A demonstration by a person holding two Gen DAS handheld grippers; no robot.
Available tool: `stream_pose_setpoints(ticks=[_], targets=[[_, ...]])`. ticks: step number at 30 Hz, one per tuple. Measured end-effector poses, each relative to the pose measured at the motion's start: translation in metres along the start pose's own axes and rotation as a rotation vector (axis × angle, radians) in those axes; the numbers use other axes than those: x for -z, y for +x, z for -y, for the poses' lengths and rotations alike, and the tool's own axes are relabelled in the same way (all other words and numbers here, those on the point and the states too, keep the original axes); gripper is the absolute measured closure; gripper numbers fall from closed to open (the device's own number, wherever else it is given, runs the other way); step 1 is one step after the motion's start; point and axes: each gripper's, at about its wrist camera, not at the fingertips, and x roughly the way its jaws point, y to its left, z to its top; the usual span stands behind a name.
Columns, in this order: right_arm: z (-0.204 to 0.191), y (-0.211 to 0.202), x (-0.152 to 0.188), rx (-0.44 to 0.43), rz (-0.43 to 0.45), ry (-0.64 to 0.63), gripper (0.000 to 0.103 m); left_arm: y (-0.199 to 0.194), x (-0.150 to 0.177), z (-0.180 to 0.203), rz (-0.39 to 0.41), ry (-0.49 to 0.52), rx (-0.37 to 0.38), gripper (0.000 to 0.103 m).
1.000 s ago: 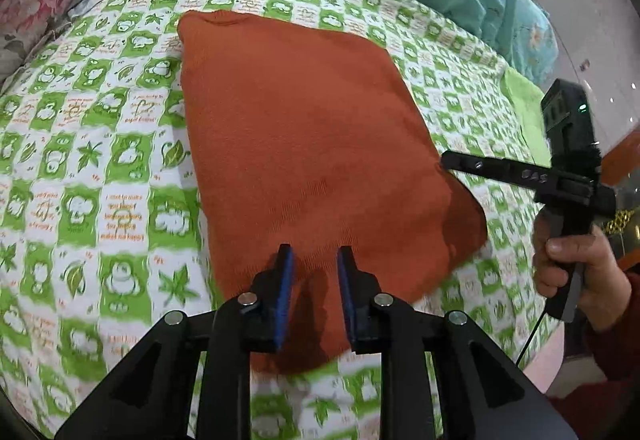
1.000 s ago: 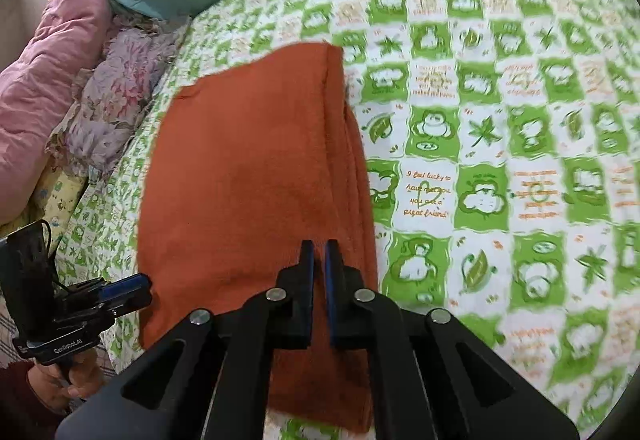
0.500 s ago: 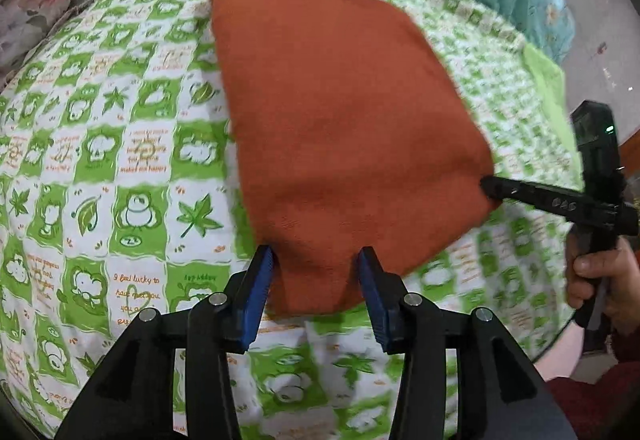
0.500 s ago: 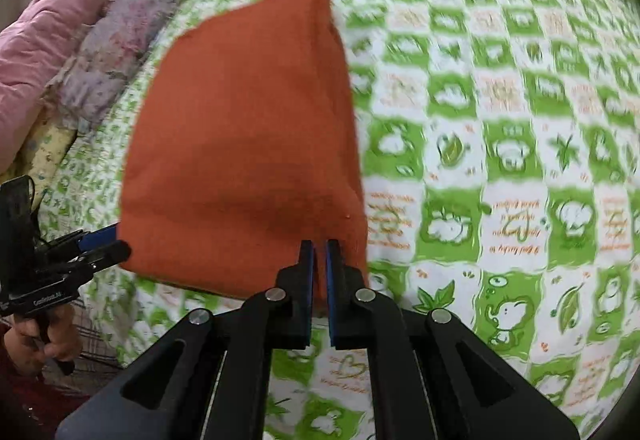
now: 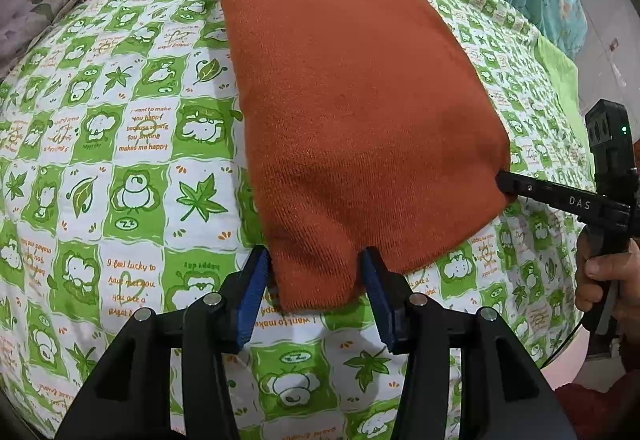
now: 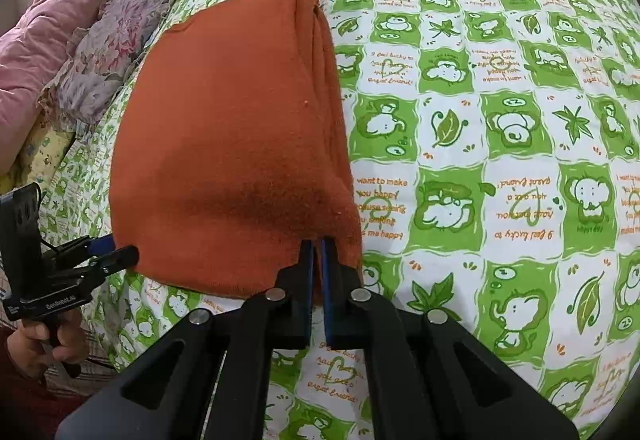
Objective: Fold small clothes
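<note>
the left gripper (image 5: 316,292) now has its jaws spread wide around the near corner of the orange cloth (image 5: 360,128), a grip it held pinched a second ago, so that corner is freed. the right gripper (image 6: 316,260) stays pinched on the other near corner. the cloth, a thick, fuzzy knit folded into a layered rectangle, lies on the bed (image 6: 500,160), so the fold looks nearly finished. the bed's cover is a quilted green-and-white check.

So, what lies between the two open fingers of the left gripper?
In the left wrist view, the near corner of the orange garment lies inside the left gripper, on the green-patterned bedsheet.
</note>
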Motion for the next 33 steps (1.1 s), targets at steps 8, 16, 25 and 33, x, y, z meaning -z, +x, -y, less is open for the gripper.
stream_pose_setpoints(ticks=[8, 16, 25, 33], targets=[[-0.026, -0.039, 0.011, 0.016, 0.069, -0.044, 0.087, -0.029, 0.009, -0.002, 0.043, -0.01, -0.01, 0.05], [-0.052, -0.056, 0.03, 0.028, 0.123, -0.092, 0.054, -0.048, 0.026, -0.003, 0.058, 0.037, -0.046, 0.049], [-0.056, -0.054, 0.054, 0.04, 0.104, -0.078, 0.049, -0.054, 0.048, -0.013, 0.034, 0.055, -0.067, 0.041], [-0.064, -0.059, 0.062, 0.053, 0.122, -0.103, 0.035, -0.065, 0.041, -0.005, 0.097, 0.077, -0.148, 0.03]])
